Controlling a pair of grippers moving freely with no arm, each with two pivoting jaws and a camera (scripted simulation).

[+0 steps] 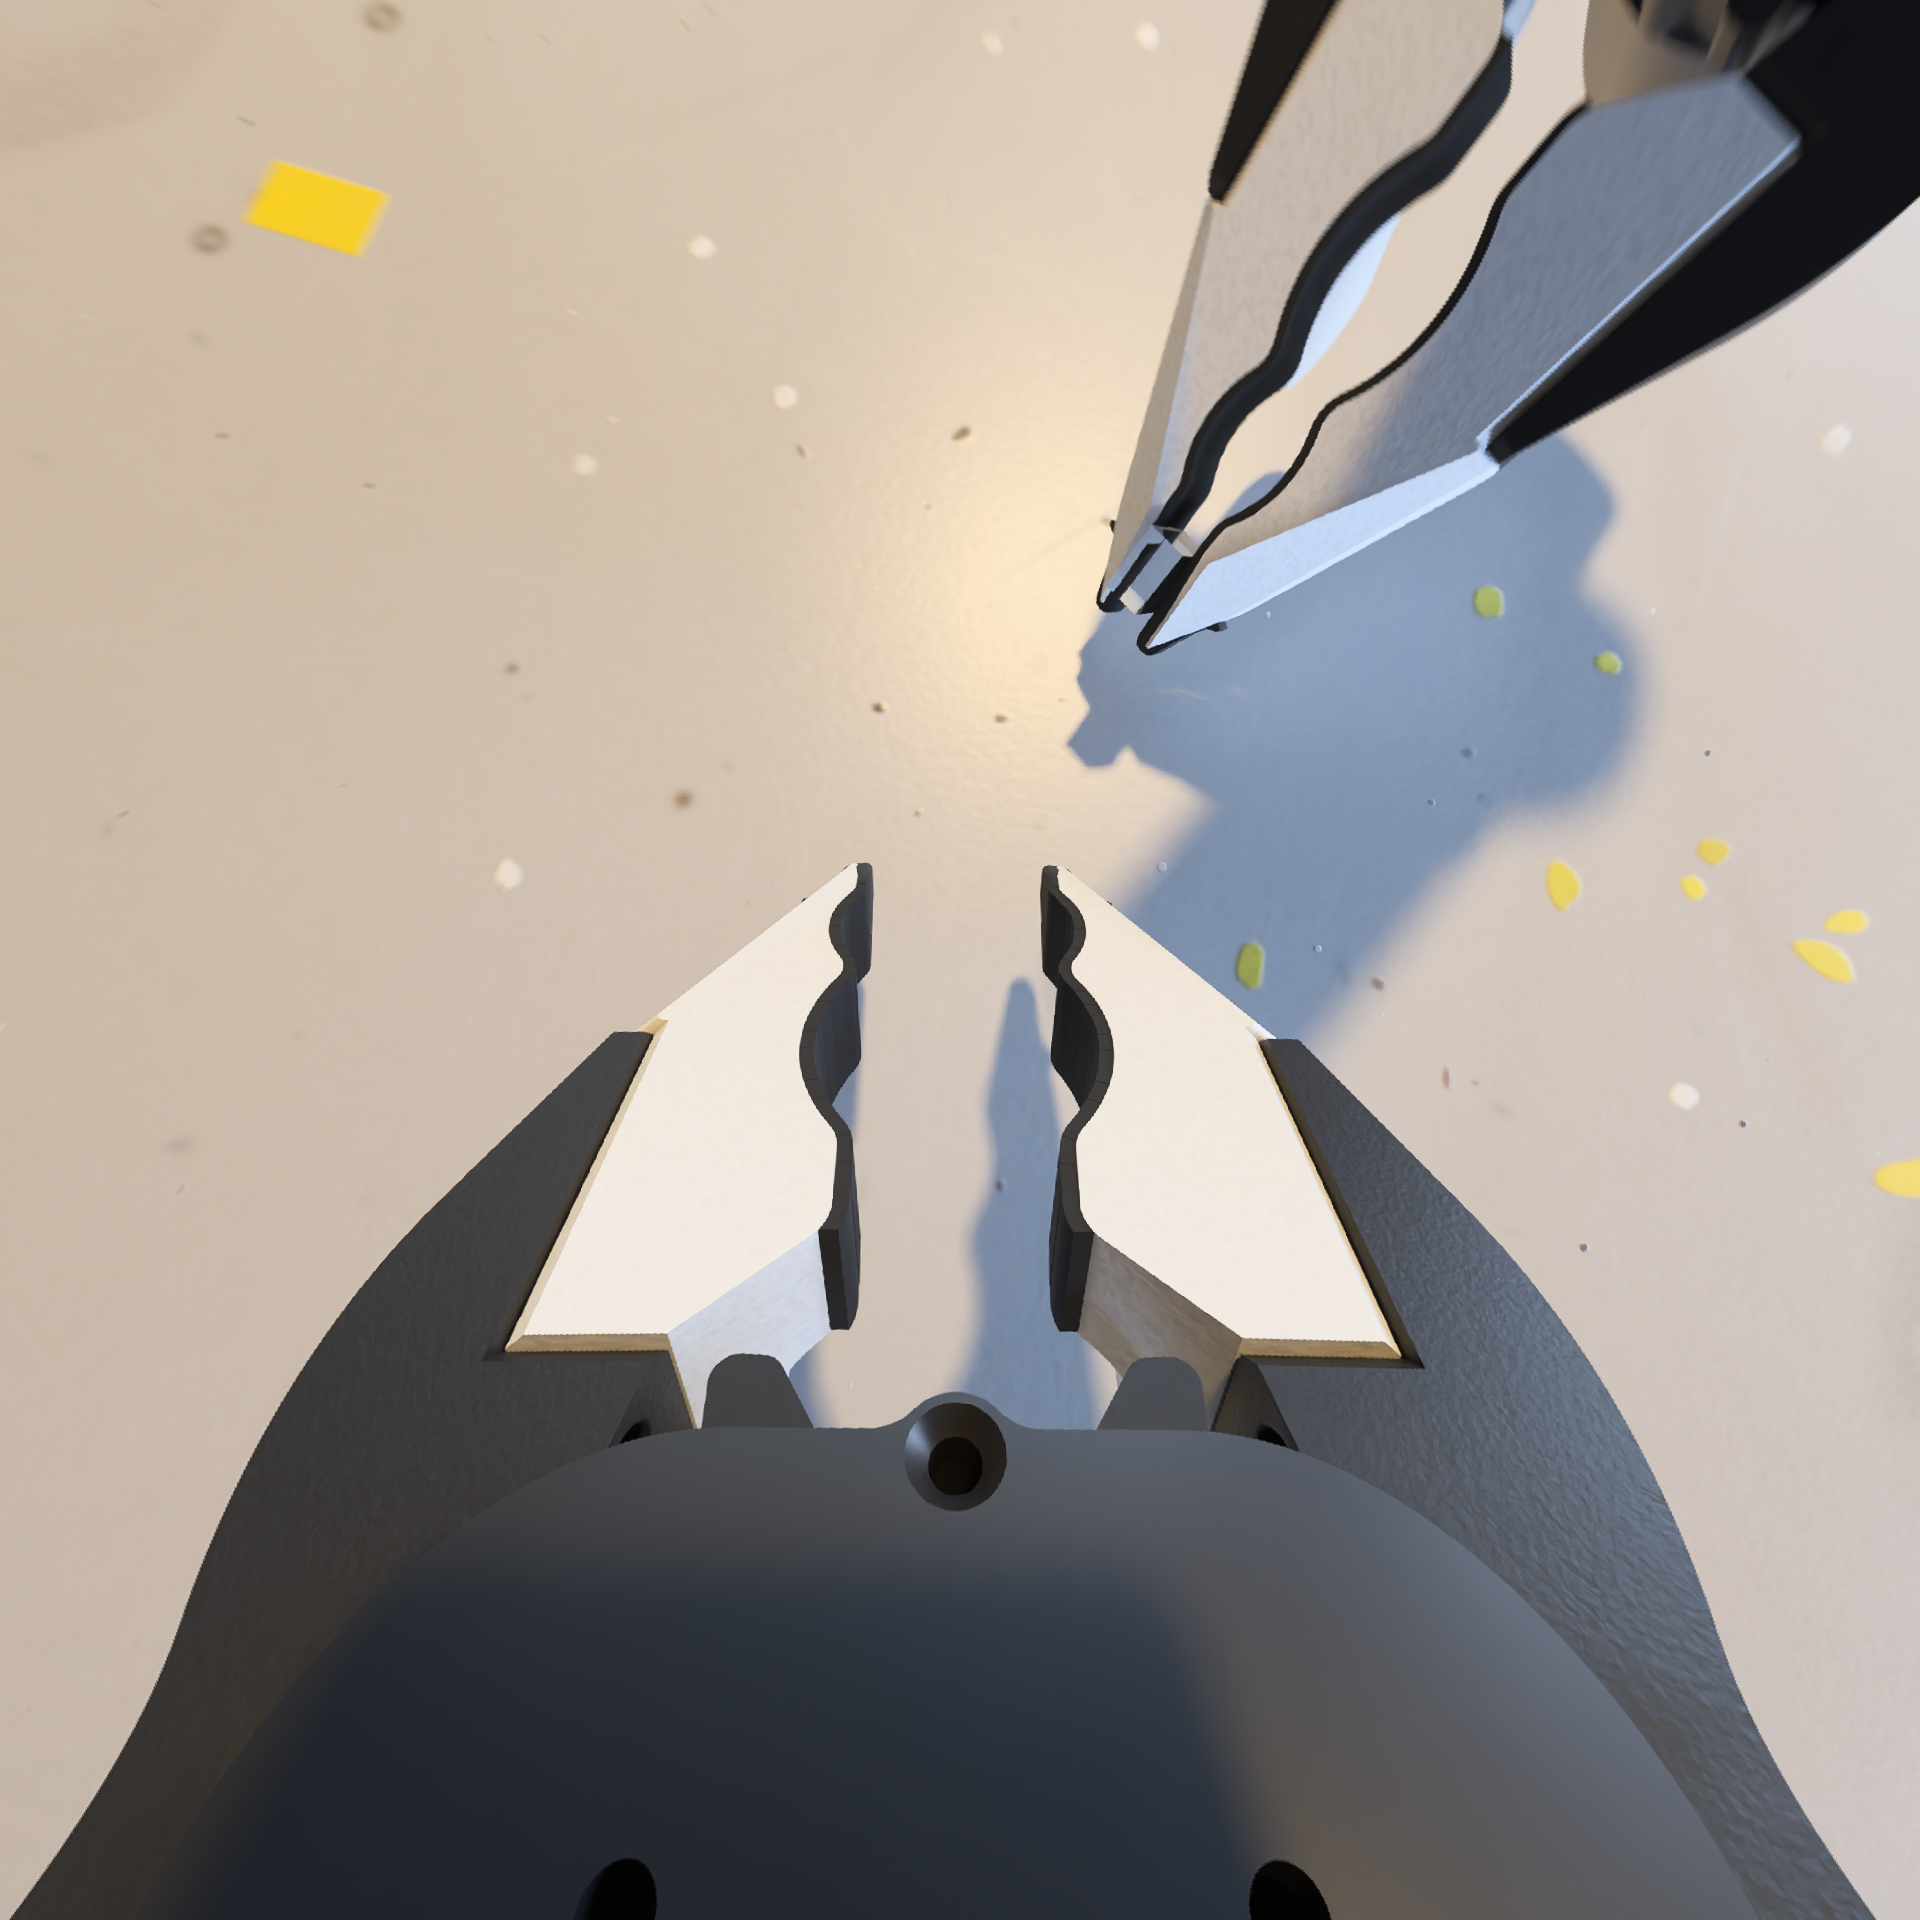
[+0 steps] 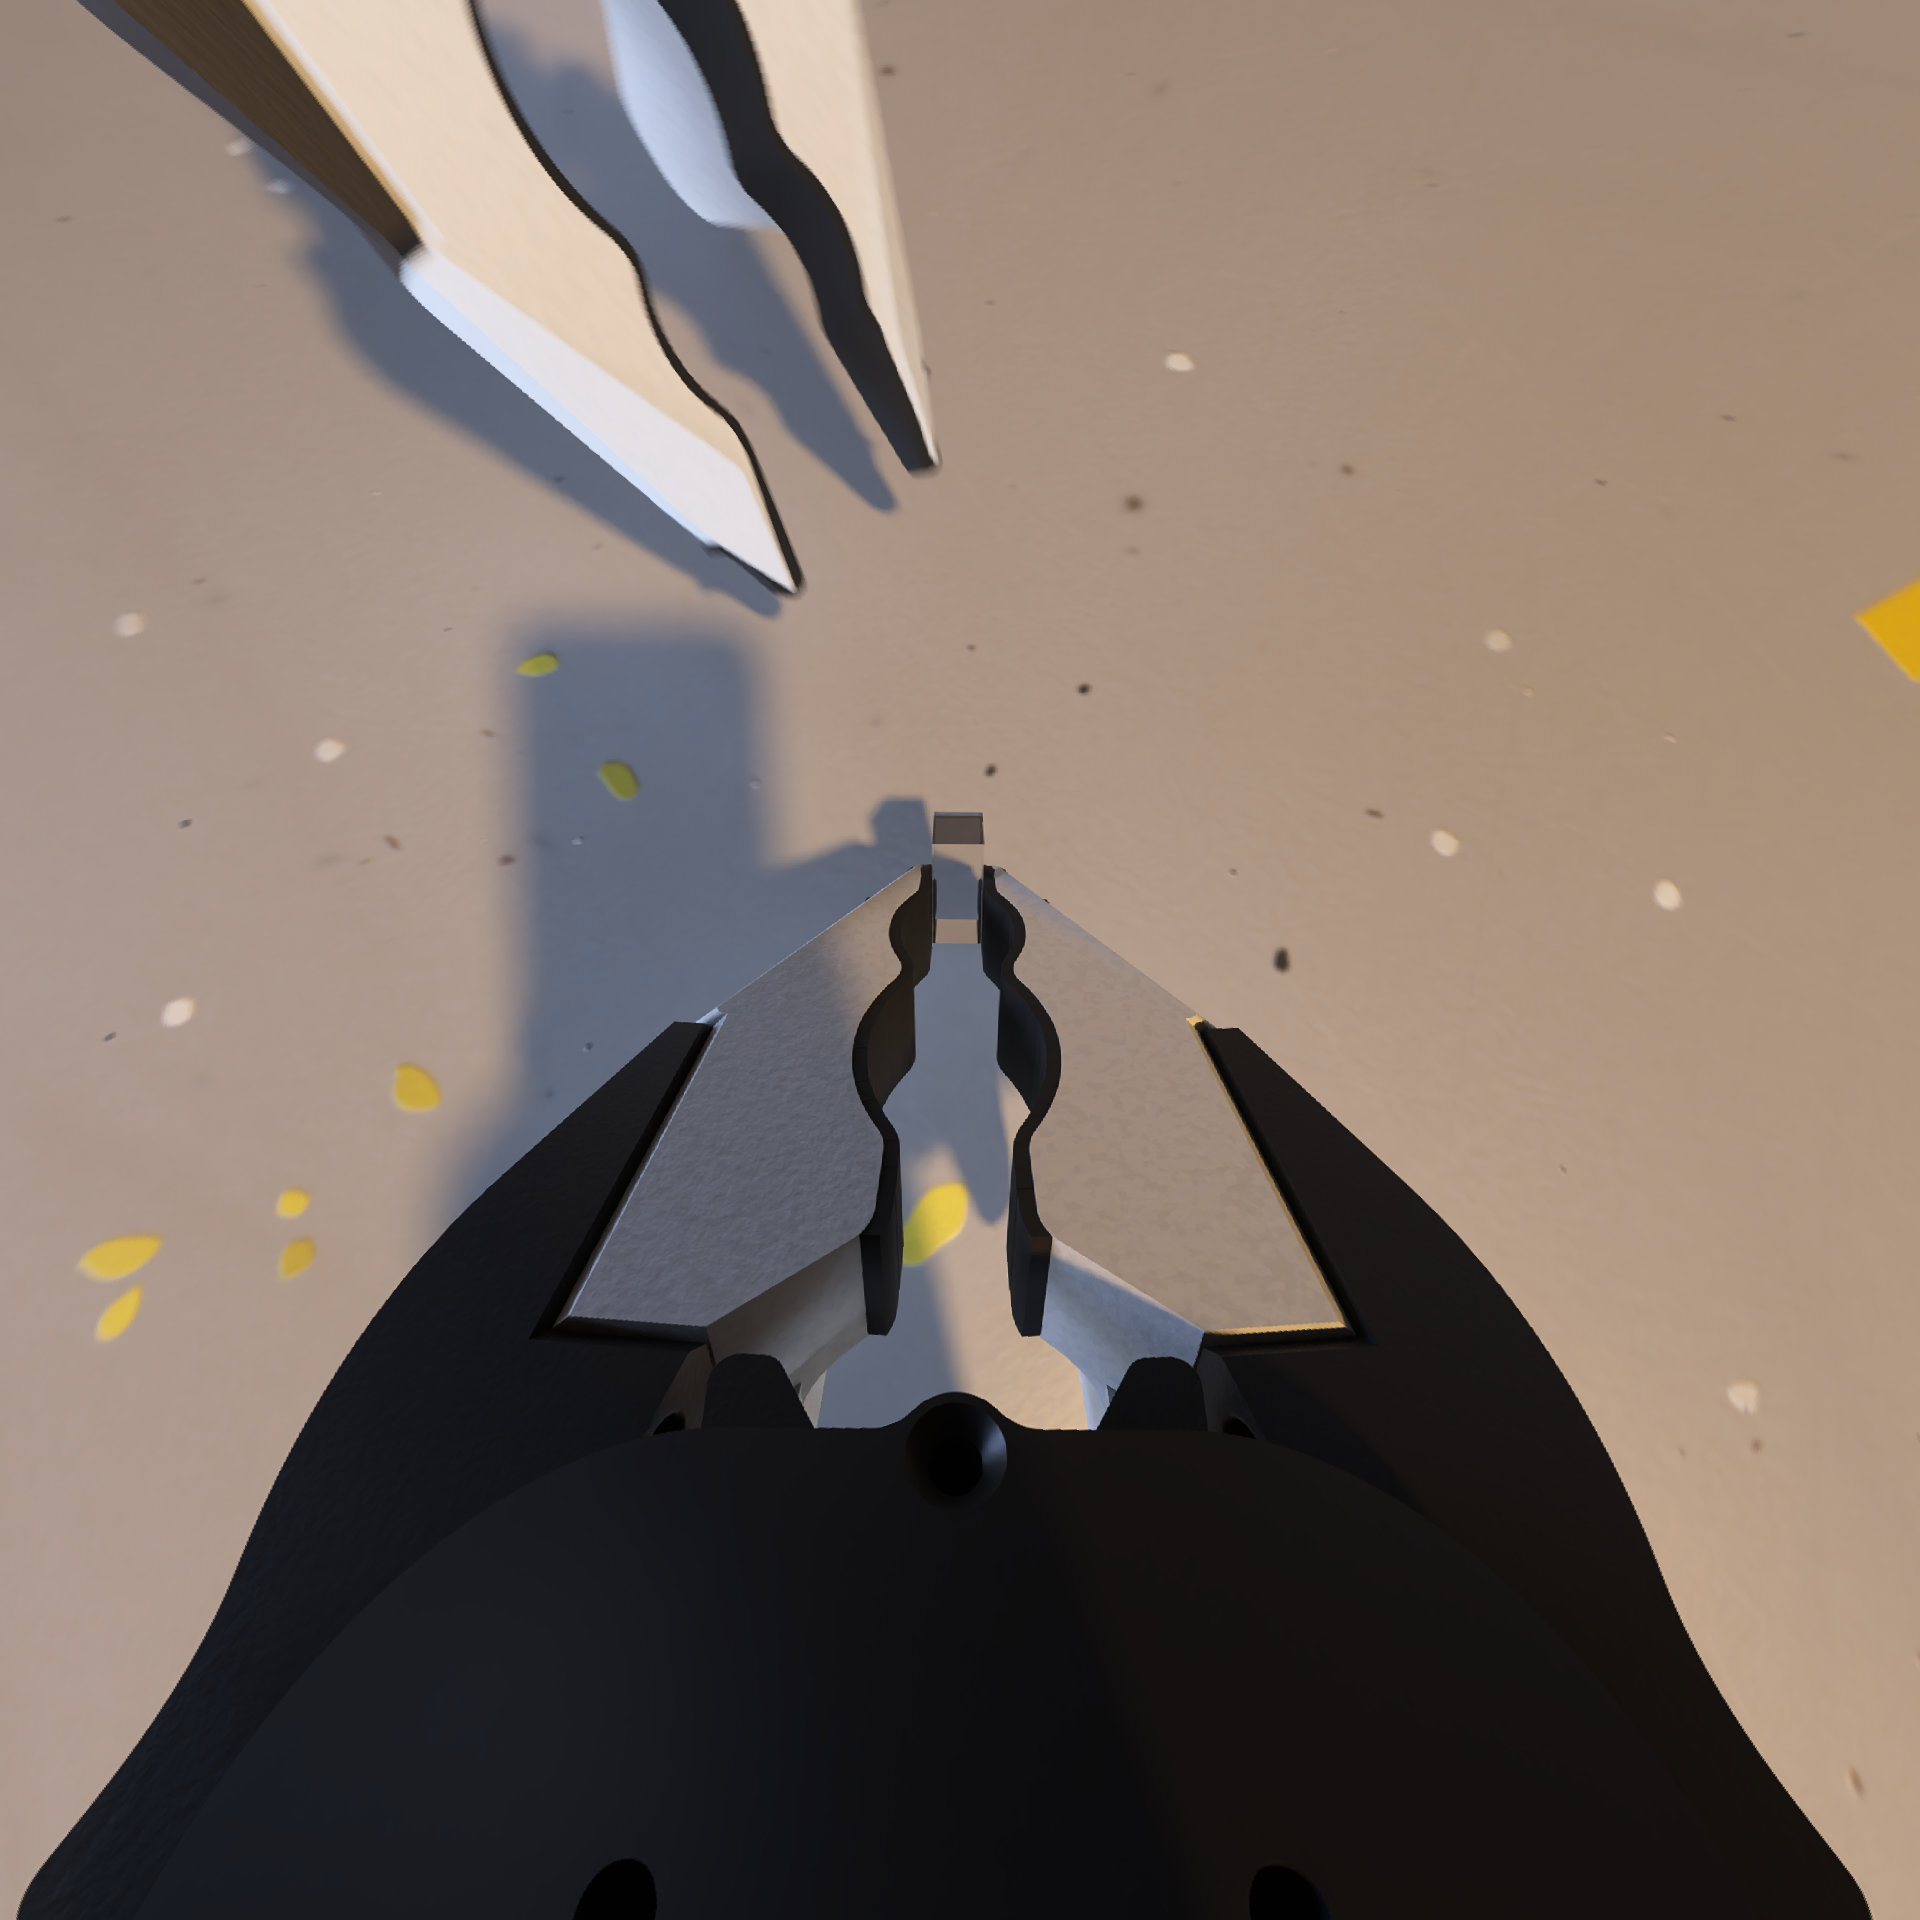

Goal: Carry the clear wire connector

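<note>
- Left gripper point(image 1: 956, 883): jaws apart with a plain gap, nothing between them. It hangs over bare table point(image 1: 623, 623), well apart from the connector. Seen from the right wrist, its fingers come in from the upper left, ahead of the right gripper.
- Yellow patch point(image 1: 315, 206): flat on the table, far ahead and to the left of the left gripper. Whether it is a drop target, I cannot tell.
- Right gripper point(image 2: 954, 883): jaws nearly closed, pinching the connector point(image 2: 957, 883) at the very fingertips only. The scalloped recesses behind the tips are empty.
- Connector position: between the right tips, poking forward beyond them. It appears lifted clear of the table, though that is hard to confirm.
- Connector orientation: a small clear block, long axis running along the fingers, free end pointing forward away from the gripper. From the left wrist view it shows only as a glint at the tips point(image 1: 1148, 577).
- Risk 1 (judgement): tip-only hold on a smooth, tiny part, so it may slip or pivot out under a jolt or fast swing.
- Risk 2: the grippers sit near each other; a crossing path could knock the protruding end.
- Risk 3: a clear part on pale table would be hard to find again if dropped.
</note>
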